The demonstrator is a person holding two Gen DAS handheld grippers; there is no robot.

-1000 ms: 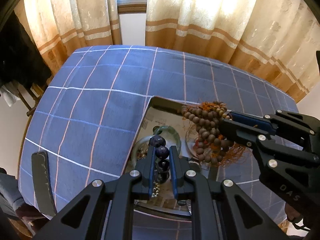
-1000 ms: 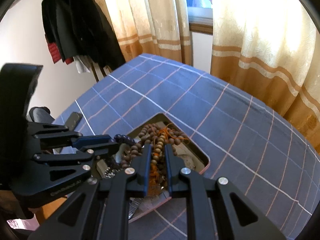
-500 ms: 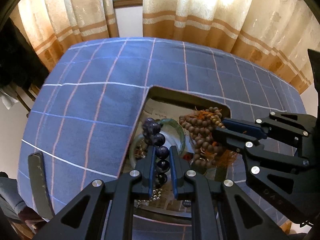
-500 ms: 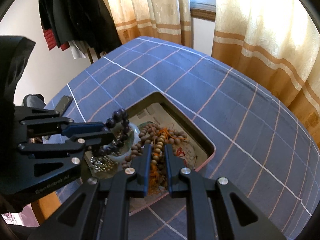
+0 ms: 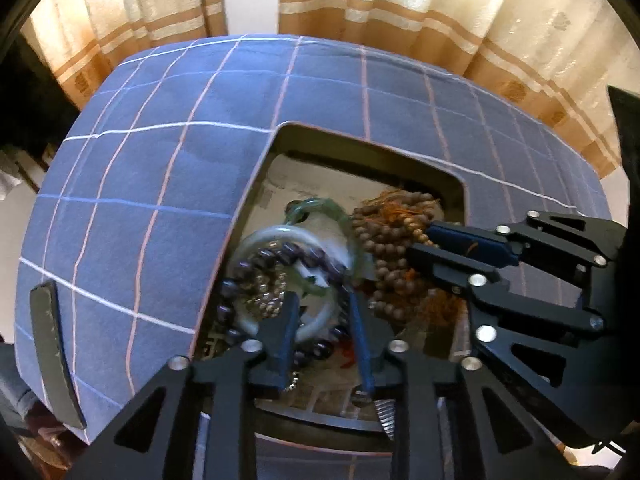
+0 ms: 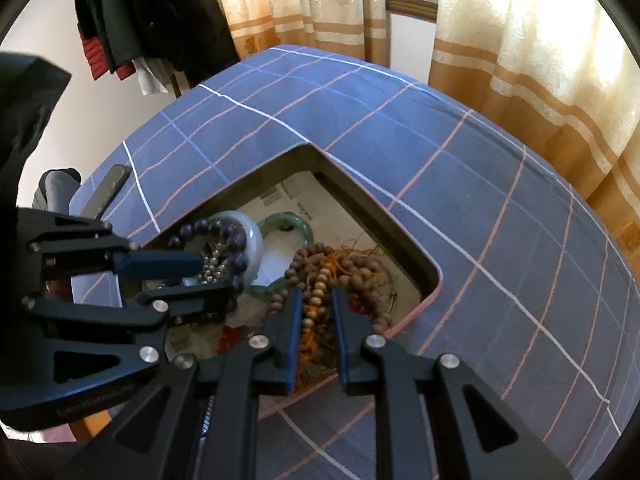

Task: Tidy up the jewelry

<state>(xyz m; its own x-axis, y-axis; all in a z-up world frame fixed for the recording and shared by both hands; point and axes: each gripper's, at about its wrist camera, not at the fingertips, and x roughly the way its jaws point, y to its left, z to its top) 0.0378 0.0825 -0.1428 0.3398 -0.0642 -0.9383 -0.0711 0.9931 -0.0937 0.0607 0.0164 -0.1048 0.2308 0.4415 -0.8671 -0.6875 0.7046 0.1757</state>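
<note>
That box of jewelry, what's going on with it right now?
A person is lowering jewelry into the open box with two handheld claws. The left claw is opening over the dark purple bead bracelet, which now lies on the white bangle. The right claw is starting to open with the brown bead strand between its fingers, the beads piled inside.

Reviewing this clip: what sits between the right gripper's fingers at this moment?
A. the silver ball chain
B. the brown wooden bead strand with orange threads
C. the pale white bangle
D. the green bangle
B: in the right wrist view the brown wooden bead strand runs between the fingers of the right gripper, whose jaws are opening, above the box.
</note>
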